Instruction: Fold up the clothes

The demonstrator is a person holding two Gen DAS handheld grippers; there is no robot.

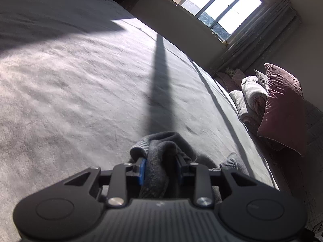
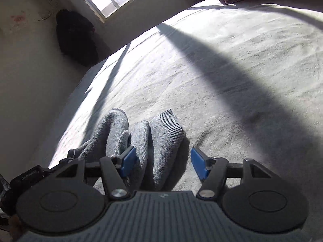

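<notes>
Grey knitted socks (image 2: 153,141) lie bunched on the bed (image 2: 232,64), near its edge on the window side, their ribbed cuffs pointing away from the right wrist camera. In the left wrist view the same grey socks (image 1: 159,157) are bundled up between the blue pads, and the left hand-held gripper (image 1: 161,166) is clenched on the fabric, its jaws narrow with the knit squeezed between them; it points forward and somewhat downward over the bed. The right hand-held gripper (image 2: 162,164) is also tilted downward toward the bedding, and its jaws stand apart: the left blue pad (image 2: 128,164) touches the side of the bundle, while the right blue pad (image 2: 198,166) is clear of the cloth with bare sheet beneath it, so it is released and grasps nothing. The grey sheet is crossed by long dark shadow bands in bright sunlight. Beyond the bed edge is a window (image 1: 214,6) with a curtain (image 1: 260,34) beside it, and a dusky pink pillow (image 1: 282,109) leans among piled bedding. In the right wrist view a dark bag-like shape (image 2: 74,36) sits against the wall below the window.
</notes>
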